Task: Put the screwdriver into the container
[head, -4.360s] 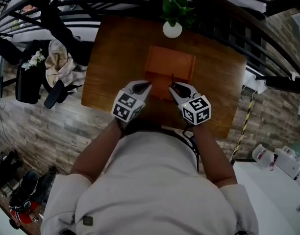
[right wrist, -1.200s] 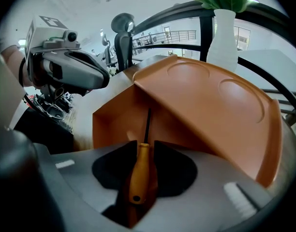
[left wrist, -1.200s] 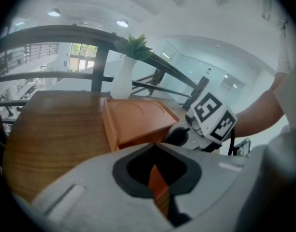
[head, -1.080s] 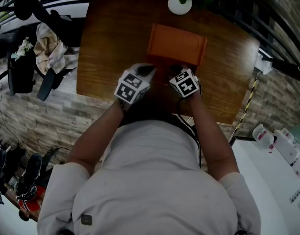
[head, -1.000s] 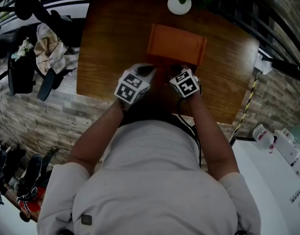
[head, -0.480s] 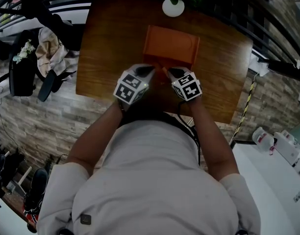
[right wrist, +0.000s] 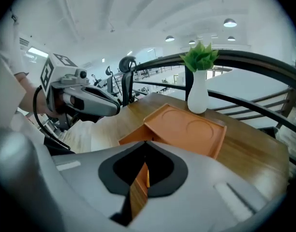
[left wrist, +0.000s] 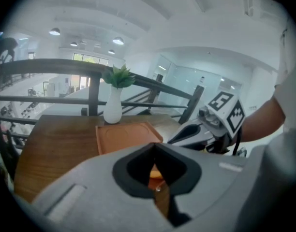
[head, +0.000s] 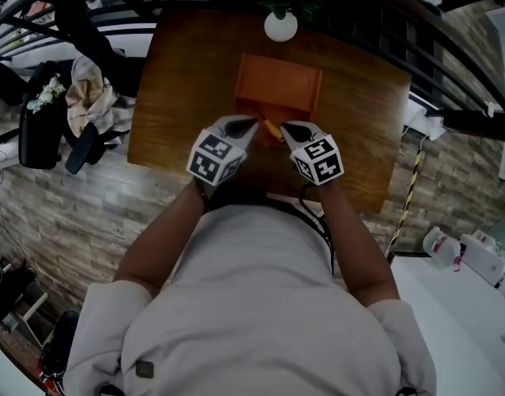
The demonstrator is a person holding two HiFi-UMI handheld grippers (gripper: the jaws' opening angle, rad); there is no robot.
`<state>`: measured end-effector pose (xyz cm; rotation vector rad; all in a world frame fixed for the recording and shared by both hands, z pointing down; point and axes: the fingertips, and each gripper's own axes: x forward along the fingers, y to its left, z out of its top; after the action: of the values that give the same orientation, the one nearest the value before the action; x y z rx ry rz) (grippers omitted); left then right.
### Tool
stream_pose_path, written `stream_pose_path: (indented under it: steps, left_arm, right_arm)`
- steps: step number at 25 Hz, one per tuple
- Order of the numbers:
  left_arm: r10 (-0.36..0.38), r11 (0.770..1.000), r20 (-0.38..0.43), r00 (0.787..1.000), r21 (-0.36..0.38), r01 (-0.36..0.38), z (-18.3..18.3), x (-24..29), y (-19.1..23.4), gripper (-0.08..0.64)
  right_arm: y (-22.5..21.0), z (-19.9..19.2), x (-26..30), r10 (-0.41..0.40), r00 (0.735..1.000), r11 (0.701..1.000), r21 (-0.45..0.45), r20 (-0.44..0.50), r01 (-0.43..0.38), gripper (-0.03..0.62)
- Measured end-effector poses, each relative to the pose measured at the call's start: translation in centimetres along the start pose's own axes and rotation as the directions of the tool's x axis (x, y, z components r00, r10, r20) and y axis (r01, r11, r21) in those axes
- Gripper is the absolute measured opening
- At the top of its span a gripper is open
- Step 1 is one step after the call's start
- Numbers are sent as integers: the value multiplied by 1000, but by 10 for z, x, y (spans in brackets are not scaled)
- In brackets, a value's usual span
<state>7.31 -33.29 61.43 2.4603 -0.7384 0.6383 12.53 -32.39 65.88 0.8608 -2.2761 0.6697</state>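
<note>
Both pairs of jaws are pressed together, holding nothing. The left gripper (head: 249,124) and right gripper (head: 286,128) point almost tip to tip. The screwdriver (head: 271,129) shows yellow-orange just between their tips, at the near edge of the orange container (head: 279,82) ahead. I can't tell if it's inside.

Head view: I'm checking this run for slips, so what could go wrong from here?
1. The left gripper and right gripper crowd the container's near edge; a nudge could push it toward the vase close behind.
2. An orange-yellow piece shows between them, possibly the screwdriver; I cannot tell whether it lies fully inside, so it might roll onto the table.
</note>
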Motion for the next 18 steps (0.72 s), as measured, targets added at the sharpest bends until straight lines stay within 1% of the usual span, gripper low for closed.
stream_pose_path:
  steps: [6,11,13,16,18]
  left_arm:
    - [18,1000,80,997,16,-19,29,-22,-26,5]
    - [25,999,164,986,30,-31,59,-49,-54,5]
    - [28,998,195,980,58,-40,73,-60,-66,5]
    - [29,991,237,971,123,-59,92,-76,-86,5]
    - [25,987,261,965,150,-66,101,-85,-98,5]
  right_arm:
    - [6,30,-47,-20,993,1000,-15,119,22,8]
    - [23,64,-99,-22,970,999,-42,241,33,8]
    - [31,76,-121,-14,957,997,-63,289,34,6]
    - [42,91,-151,-3,937,994,-98,350,39,8]
    - [49,98,-171,0,923,992,-113,385,47,8]
